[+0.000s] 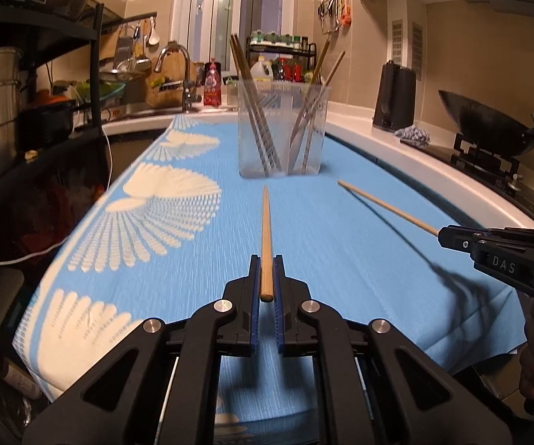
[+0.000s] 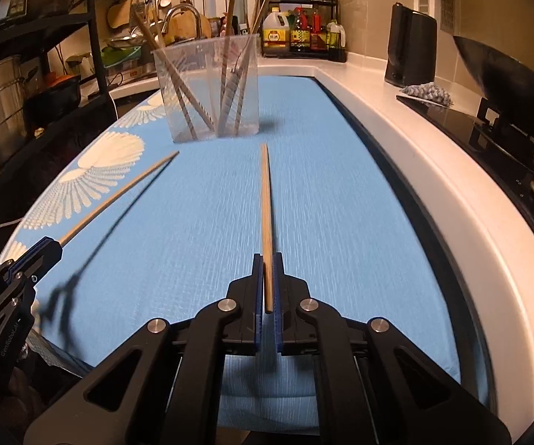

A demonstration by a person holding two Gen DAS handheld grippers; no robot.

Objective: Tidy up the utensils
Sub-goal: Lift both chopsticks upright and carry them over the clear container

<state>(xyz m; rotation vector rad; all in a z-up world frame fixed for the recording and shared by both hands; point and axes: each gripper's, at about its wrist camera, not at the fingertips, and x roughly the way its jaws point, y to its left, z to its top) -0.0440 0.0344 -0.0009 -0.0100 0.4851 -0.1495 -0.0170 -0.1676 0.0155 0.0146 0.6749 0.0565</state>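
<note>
Jaws, left gripper point(image 1: 266, 276): closed on one wooden chopstick point(image 1: 266, 244), tip pointing ahead toward the clear plastic container point(image 1: 283, 129). Jaws, right gripper point(image 2: 266, 274): closed on a second wooden chopstick point(image 2: 266, 222), likewise aimed forward. Both sticks held clear above the blue cloth point(image 2: 341, 222) covering the bench, shadows falling beneath them. Container: upright on the cloth ahead, holding several chopsticks leaning against its walls. Wok point(image 1: 489, 122): on the stove, right side.

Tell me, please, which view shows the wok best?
The left wrist view: the wok shows its whole bowl on the stove stand. The right wrist view cuts the wok off at the frame's dark edge.
</note>
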